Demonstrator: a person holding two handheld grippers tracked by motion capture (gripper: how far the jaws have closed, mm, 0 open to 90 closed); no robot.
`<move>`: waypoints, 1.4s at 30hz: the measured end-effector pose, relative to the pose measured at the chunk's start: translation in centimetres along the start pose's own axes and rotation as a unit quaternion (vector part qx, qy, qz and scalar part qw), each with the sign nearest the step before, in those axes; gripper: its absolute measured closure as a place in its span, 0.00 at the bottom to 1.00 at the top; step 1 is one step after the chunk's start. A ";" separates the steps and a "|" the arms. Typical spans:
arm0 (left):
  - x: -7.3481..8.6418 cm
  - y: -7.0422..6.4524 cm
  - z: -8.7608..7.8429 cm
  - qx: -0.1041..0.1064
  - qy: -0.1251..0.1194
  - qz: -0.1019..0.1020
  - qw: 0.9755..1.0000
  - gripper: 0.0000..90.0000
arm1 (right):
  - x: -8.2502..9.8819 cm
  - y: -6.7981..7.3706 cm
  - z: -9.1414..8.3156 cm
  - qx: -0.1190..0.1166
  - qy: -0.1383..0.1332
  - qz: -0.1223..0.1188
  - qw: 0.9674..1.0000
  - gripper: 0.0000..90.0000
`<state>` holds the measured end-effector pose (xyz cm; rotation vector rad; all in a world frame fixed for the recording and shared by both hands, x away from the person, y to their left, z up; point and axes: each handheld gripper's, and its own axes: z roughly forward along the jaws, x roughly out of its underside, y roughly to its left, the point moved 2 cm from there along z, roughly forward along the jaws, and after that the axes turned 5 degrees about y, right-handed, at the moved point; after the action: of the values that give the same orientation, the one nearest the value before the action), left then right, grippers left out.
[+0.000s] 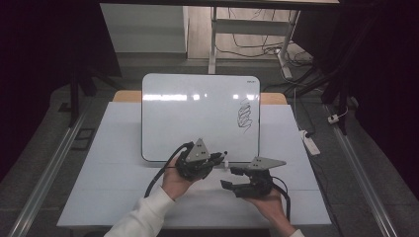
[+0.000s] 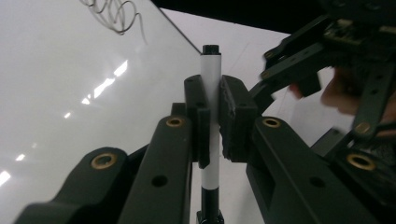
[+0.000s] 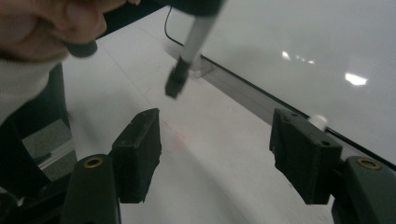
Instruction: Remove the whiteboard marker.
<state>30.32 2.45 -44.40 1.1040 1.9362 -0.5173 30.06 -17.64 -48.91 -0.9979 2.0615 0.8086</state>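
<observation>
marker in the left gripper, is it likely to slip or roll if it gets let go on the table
The marker looks round and smooth, so it would probably roll on the flat table if released. It seems stiff and light: the left gripper holds it straight, clamped mid-barrel. The glossy barrel might slide lengthwise between the pads if pressed hard against the whiteboard.

Right gripper (image 3: 219,154) jaws spread wide over the white bench (image 3: 210,186). At 12 o'clock, a marker (image 3: 189,51) hangs tilted, black end down, above the bench. Whiteboard (image 3: 317,51) at 2 o'clock. Hand (image 3: 51,23) at 10 o'clock.
</observation>
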 end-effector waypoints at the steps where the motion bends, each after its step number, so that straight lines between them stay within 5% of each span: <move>1: -0.1 -0.2 0.1 0.001 -0.002 0.000 1.000 0.91 | -0.2 0.1 0.3 -0.003 0.000 0.007 1.000 0.39; 9: -0.4 -1.2 0.6 -0.002 -0.008 0.010 1.000 0.91 | -1.5 0.9 2.3 -0.009 0.002 0.023 1.000 0.49; 19: -0.5 -1.8 1.4 -0.007 -0.002 0.017 1.000 0.91 | -1.7 0.6 3.1 -0.017 0.019 0.075 0.997 0.79; 29: -0.6 -2.2 1.7 -0.006 0.000 0.025 1.000 0.90 | -1.4 0.2 3.4 -0.015 0.028 0.094 0.995 0.86; 36: 0.4 -0.5 -1.9 -0.011 -0.028 -0.015 0.999 0.53 | -1.5 -0.7 1.9 0.007 -0.001 0.072 0.997 0.86; 39: 2.5 1.1 -4.4 -0.016 -0.031 -0.059 0.998 0.47 | -1.5 -1.2 1.3 0.020 -0.012 0.064 0.998 0.86; 40: 4.5 2.0 -6.1 -0.024 -0.024 -0.083 0.996 0.43 | -1.6 -1.6 0.7 0.030 -0.024 0.057 0.998 0.86; 42: 5.5 2.5 -6.9 -0.030 -0.020 -0.094 0.995 0.41 | -1.7 -2.1 0.0 0.037 -0.037 0.056 0.997 0.86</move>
<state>27.80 11.23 -44.84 0.8711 2.0181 -0.5746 32.57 -18.00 -48.03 -0.8054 2.0836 0.8074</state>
